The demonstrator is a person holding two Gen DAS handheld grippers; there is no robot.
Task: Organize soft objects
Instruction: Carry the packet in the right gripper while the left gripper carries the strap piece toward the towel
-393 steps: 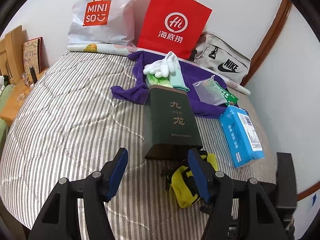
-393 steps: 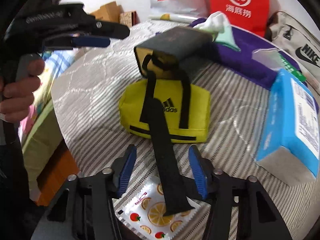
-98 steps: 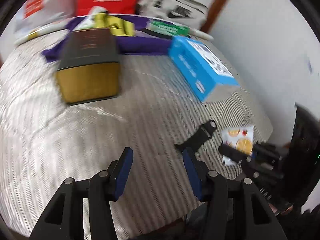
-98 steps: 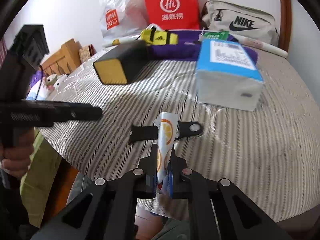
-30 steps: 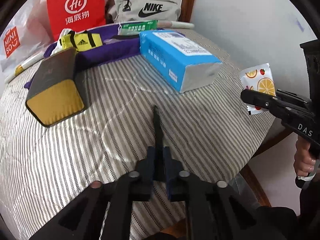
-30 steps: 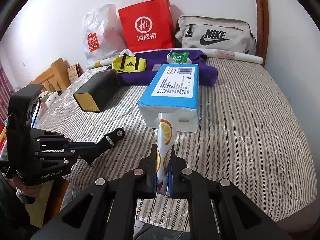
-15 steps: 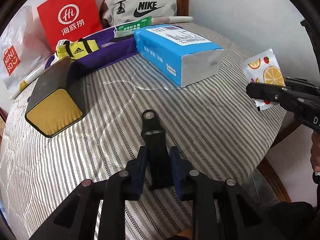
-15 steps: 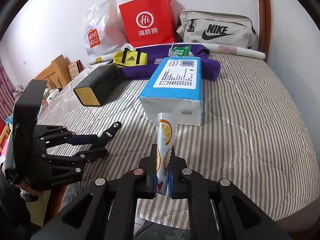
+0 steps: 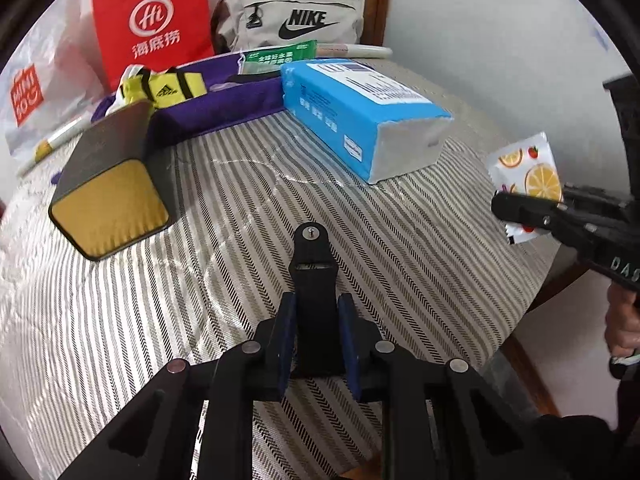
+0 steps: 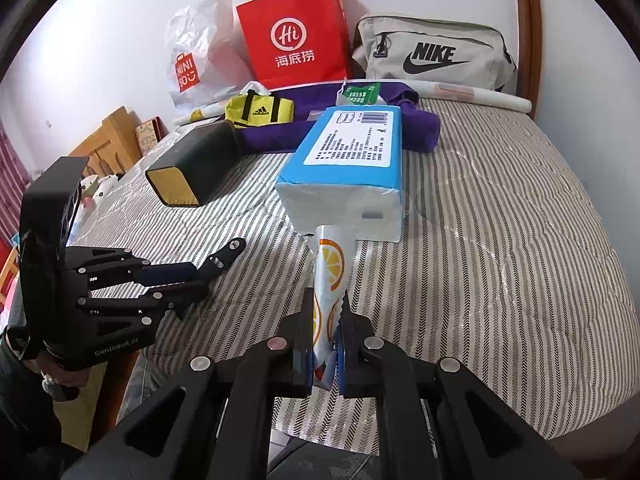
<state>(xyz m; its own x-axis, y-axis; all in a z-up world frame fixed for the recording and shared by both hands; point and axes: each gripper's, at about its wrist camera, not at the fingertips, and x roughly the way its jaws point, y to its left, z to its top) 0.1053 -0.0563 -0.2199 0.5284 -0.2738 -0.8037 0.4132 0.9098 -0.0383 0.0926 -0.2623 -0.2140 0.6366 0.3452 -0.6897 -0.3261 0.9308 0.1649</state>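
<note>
My left gripper (image 9: 316,308) is shut on a black strap (image 9: 314,256) with a metal stud at its tip. The strap lies flat between the blue pads and sticks out forward over the striped bed (image 9: 420,248). From the right wrist view, the left gripper (image 10: 188,278) holds the strap (image 10: 226,254) just above the bed's left side. My right gripper (image 10: 327,320) is shut on a fruit-print packet (image 10: 330,264), which stands upright between the pads. The same packet (image 9: 528,168) shows at the right of the left wrist view.
A blue tissue pack (image 9: 352,116) lies mid-bed, a dark box with a gold end (image 9: 108,184) to its left. Behind are a purple cloth (image 9: 224,100), a yellow pouch (image 9: 172,86), a green packet (image 9: 280,56), a red paper bag (image 9: 156,20) and a grey Nike bag (image 9: 292,20).
The strap has turned from edge-on to flat between the left pads, and those jaws stand slightly wider. The right gripper and its packet have stayed put.
</note>
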